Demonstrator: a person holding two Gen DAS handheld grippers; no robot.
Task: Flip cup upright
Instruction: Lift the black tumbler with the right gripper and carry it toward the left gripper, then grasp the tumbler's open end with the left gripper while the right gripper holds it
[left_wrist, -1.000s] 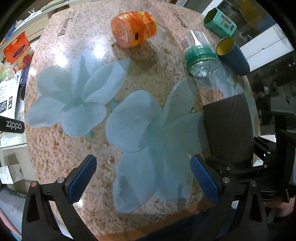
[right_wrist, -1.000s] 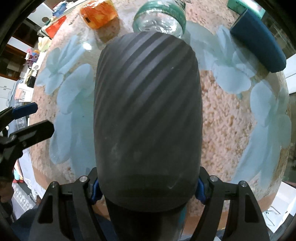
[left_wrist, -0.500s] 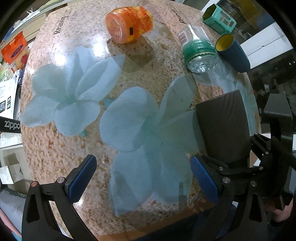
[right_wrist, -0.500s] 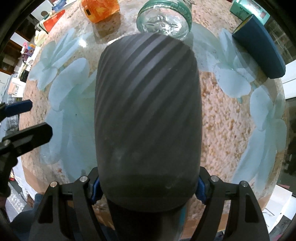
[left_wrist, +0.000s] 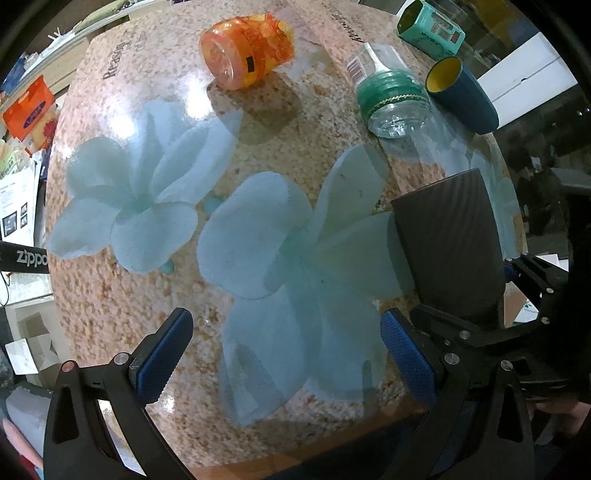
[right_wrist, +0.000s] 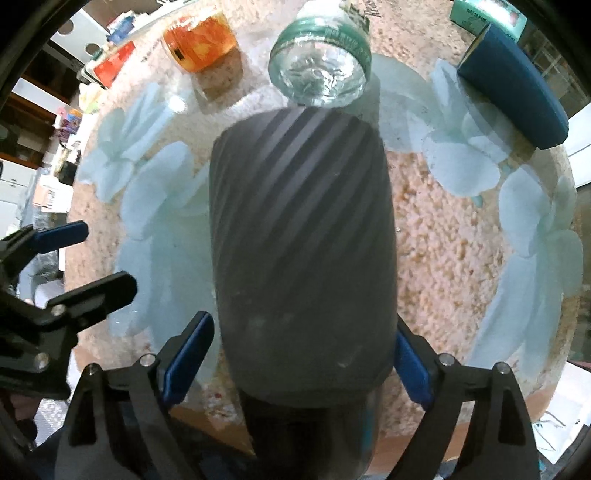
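A dark grey ribbed cup (right_wrist: 301, 240) stands on the table between the fingers of my right gripper (right_wrist: 299, 365). The jaws have parted and the blue pads (right_wrist: 188, 350) stand apart from the cup's sides. In the left wrist view the same cup (left_wrist: 448, 243) stands at the table's right edge with the right gripper (left_wrist: 491, 332) behind it. My left gripper (left_wrist: 284, 354) is open and empty above the table's near edge, left of the cup.
An orange jar (left_wrist: 245, 50), a clear bottle with a green band (left_wrist: 391, 99) and a navy cup with a yellow inside (left_wrist: 461, 96) lie on their sides at the far side of the flowered table (left_wrist: 258, 184). A teal box (left_wrist: 430, 27) lies behind them.
The right gripper's fingers have opened off the grey cup, and the gripper has drawn back a little. The left gripper has barely moved.
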